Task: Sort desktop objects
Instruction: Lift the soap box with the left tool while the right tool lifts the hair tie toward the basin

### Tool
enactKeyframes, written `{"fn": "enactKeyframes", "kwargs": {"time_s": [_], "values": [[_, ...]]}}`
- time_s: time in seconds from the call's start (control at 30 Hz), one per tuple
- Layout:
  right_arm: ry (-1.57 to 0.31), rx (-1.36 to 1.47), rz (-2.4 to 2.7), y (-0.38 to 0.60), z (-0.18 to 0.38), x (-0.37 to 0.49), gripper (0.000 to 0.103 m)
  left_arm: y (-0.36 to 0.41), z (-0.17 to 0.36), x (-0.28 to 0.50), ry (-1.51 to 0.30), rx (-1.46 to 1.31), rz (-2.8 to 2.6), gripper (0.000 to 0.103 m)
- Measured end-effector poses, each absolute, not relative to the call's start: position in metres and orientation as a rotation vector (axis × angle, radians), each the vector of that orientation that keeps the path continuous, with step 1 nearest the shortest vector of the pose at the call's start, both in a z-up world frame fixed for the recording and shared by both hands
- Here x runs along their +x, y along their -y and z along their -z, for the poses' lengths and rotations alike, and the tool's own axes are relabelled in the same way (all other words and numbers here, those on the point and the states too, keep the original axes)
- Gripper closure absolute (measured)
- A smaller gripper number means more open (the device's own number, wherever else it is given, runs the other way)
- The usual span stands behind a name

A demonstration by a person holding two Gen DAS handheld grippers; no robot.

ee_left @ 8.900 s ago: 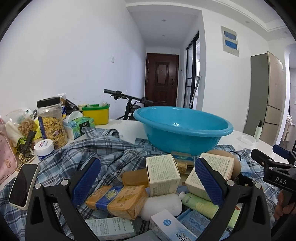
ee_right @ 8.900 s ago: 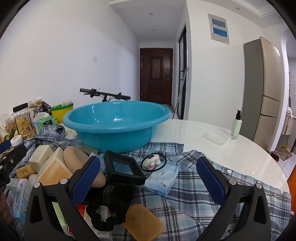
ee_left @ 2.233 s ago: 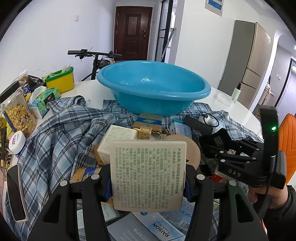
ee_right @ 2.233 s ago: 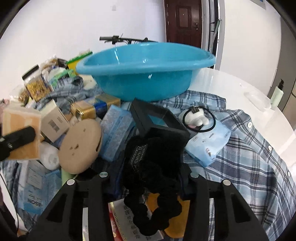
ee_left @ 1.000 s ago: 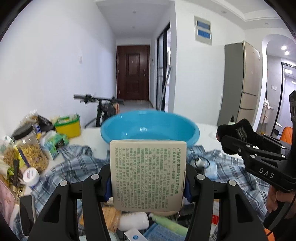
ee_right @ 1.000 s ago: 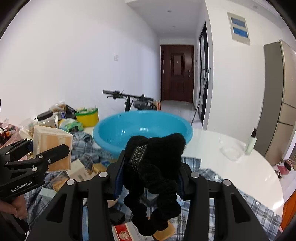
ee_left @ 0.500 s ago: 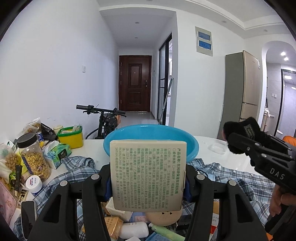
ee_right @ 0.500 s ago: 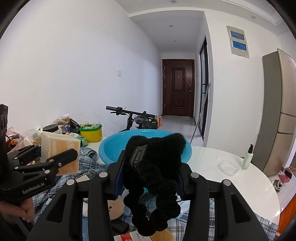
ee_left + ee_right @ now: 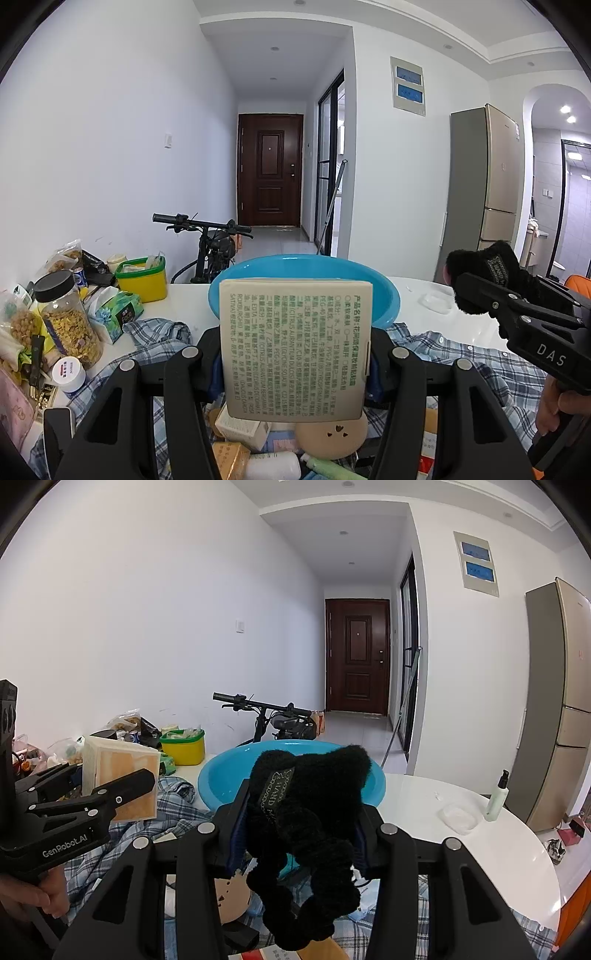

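My left gripper [image 9: 293, 363] is shut on a cream box with green print [image 9: 293, 349] and holds it upright in the air before the blue basin [image 9: 384, 288]. The box also shows in the right wrist view [image 9: 120, 779]. My right gripper [image 9: 295, 838] is shut on a black fuzzy hair band [image 9: 306, 823], raised above the table in front of the basin [image 9: 221, 779]. From the left wrist view, the band [image 9: 487, 269] sits at the right, level with the basin rim.
A plaid shirt [image 9: 155, 332] covers the white table [image 9: 480, 849]; boxes, a round tan case [image 9: 332, 434] and tubes lie on it below. A cereal jar [image 9: 68, 317], tissue pack [image 9: 118, 310] and yellow tub [image 9: 142, 278] stand left. A lotion bottle [image 9: 496, 795] stands right.
Both grippers have risen a little with their loads; the basin sits lower in both views. Over the longer span, both closed on their objects and lifted them off the pile.
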State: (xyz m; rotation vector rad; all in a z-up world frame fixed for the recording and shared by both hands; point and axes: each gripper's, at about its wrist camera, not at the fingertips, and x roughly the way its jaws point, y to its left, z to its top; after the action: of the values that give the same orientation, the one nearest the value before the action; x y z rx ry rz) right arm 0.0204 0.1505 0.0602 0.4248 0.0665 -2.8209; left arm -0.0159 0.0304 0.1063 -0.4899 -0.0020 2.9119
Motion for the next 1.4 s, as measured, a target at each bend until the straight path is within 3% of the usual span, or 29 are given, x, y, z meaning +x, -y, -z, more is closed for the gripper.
{"fn": "enactKeyframes", "kwargs": {"time_s": [0.7, 1.27, 1.4], "values": [[-0.077, 0.385, 2.85, -0.149, -0.086, -0.071, 0.059, -0.014, -0.128, -0.127, 0.094, -0.507, -2.904, 0.044], [-0.136, 0.456, 2.875, -0.137, -0.101, -0.182, 0.059, -0.021, -0.149, -0.245, -0.012, -0.403, -3.025, 0.044], [-0.078, 0.413, 2.877, -0.14, -0.107, -0.193, 0.059, -0.024, -0.153, -0.273, -0.058, -0.412, -3.053, 0.044]]}}
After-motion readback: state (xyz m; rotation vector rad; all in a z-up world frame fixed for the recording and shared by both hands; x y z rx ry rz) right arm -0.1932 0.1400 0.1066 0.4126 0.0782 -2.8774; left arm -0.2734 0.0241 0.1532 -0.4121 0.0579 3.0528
